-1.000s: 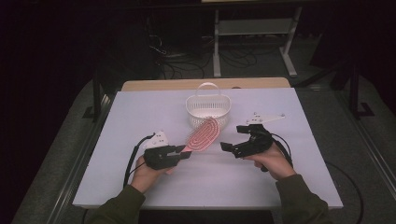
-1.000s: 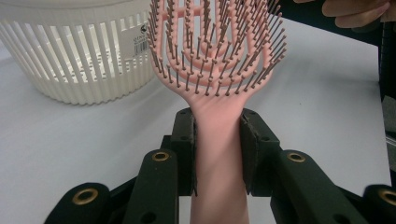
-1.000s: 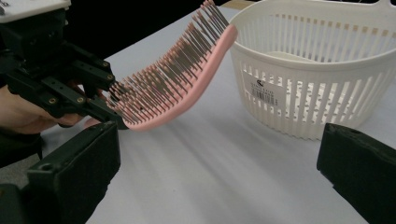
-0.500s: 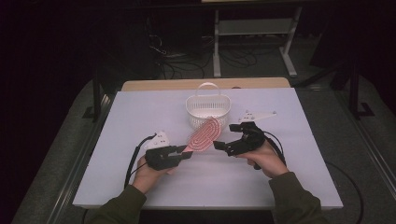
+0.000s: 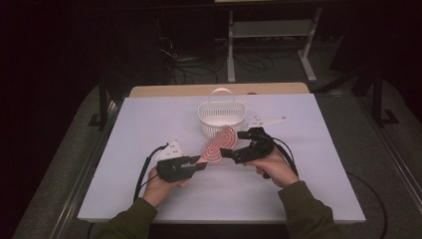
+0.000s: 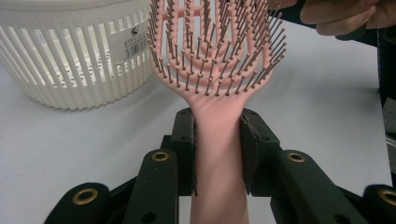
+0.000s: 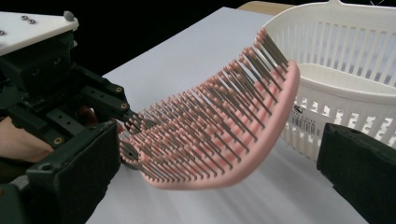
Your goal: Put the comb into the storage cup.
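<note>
The left gripper (image 5: 199, 166) is clamping both jaws on the handle of the pink hairbrush (image 5: 219, 145), holding it off the table (image 5: 149, 124) with its bristled head pointing toward the white basket (image 5: 219, 117). The right gripper (image 5: 226, 152) is standing with its jaws apart on either side of the brush head (image 7: 219, 140), not yet touching it. The basket is sitting just beyond the brush and is holding nothing visible. Judged from this, pickup is complete; what is remaining is a likely handover to the right gripper, then placement of the hairbrush in the basket.
</note>
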Demonstrator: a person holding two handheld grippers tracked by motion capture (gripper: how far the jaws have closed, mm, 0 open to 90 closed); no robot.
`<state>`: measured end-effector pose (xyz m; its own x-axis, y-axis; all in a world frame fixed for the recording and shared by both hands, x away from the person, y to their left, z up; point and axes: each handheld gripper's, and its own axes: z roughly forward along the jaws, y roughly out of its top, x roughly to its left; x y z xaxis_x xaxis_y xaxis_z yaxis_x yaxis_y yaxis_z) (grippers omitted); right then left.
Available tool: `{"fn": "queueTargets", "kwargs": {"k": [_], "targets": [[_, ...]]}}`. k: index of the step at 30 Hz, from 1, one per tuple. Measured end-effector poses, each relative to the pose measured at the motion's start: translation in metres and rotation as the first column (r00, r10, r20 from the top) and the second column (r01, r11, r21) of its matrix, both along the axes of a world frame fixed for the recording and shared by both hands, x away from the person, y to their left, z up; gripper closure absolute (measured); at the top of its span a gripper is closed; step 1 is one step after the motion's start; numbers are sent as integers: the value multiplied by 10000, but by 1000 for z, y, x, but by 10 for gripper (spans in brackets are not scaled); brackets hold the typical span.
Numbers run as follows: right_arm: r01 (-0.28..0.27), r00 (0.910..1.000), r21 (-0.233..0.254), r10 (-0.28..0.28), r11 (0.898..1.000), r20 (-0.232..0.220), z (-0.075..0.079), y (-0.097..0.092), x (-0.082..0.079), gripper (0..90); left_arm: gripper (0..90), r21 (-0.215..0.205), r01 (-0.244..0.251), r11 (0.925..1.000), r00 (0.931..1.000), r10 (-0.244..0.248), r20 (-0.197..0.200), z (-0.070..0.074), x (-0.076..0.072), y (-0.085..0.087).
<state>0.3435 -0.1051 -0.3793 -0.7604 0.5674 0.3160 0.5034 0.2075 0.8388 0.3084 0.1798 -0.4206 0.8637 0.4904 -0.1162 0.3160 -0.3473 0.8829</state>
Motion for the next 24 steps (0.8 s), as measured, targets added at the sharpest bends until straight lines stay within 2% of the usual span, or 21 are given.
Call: {"fn": "queueTargets", "kwargs": {"k": [15,24], "targets": [[110,9997,148,-106,9998,-216,-4,17,7,0,704,-17,-63,10000,9999,63,123,0,-1,-2],[462,9984,329,-451,9984,-345,-5,15,7,68,704,-7,-49,10000,9999,49,165,-1,-2,-4]]}}
